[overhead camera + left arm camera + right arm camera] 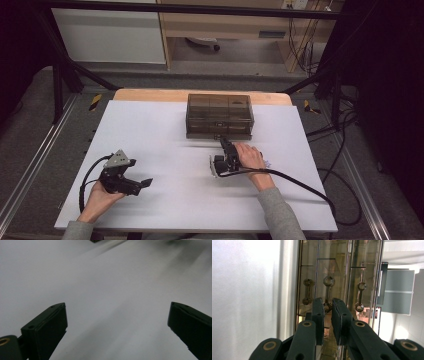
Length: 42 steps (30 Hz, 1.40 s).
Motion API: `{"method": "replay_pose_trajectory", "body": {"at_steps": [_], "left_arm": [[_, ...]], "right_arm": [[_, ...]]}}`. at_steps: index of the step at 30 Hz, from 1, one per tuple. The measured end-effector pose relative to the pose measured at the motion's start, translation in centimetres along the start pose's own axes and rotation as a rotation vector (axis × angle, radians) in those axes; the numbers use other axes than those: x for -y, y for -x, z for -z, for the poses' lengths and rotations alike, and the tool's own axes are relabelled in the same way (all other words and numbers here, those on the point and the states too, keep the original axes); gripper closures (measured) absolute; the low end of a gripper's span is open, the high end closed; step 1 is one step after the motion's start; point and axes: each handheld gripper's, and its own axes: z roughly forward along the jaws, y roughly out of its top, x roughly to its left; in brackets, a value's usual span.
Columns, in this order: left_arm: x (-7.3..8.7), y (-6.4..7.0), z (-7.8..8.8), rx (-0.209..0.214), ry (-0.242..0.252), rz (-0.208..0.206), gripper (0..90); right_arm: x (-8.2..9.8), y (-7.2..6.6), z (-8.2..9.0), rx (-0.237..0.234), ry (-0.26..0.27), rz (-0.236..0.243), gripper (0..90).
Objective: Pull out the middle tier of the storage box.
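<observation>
A white tabletop (165, 145) carries a smoky brown, see-through plastic box (219, 116) with inner dividers, set near the far edge, a little right of centre. The right claw (223, 141) reaches forward to the box's near wall. In the right gripper view its two black jaws stand almost together, pinching a small metal dumbbell-shaped handle (327, 295) on that wall; the grip looks clenched on it, though the pads cover the exact contact. Two similar handles sit either side.

The left claw (145, 182) rests toward the near left corner of the tabletop, well apart from the box, its jaws spread wide with nothing between them.

Risks, as a judgement: the handle is thin and smooth, so the pads may slip off when pulled. Nothing braces the box, so a pull could drag the whole box toward the near edge instead of opening it. A crooked pull could jam the drawer or tip the box.
</observation>
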Motion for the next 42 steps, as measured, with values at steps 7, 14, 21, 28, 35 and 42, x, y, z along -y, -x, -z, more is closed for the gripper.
{"method": "replay_pose_trajectory", "body": {"at_steps": [7, 14, 21, 28, 35, 42], "left_arm": [[0.0, 0.0, 0.0, 0.000, 0.000, -0.001, 2.3], [0.0, 0.0, 0.0, 0.001, -0.001, -0.001, 2.3], [0.0, 0.0, 0.0, 0.001, -0.002, -0.002, 2.3], [0.0, 0.0, 0.0, 0.001, -0.002, -0.002, 2.3], [0.0, 0.0, -0.1, 0.001, -0.003, -0.002, 2.3], [0.0, 0.0, -0.1, 0.003, -0.005, -0.001, 2.3]], "right_arm": [[0.0, -0.1, 0.3, -0.003, -0.001, -0.006, 81.2], [0.1, -0.1, 0.6, -0.007, 0.001, -0.001, 81.2], [0.0, 0.0, 0.7, -0.015, 0.003, -0.007, 80.9], [0.2, 0.9, 0.8, -0.080, -0.007, -0.092, 67.8], [0.6, 1.9, 0.9, -0.177, 0.014, -0.183, 46.2], [0.5, 2.9, 0.5, -0.233, 0.030, -0.231, 36.8]]}}
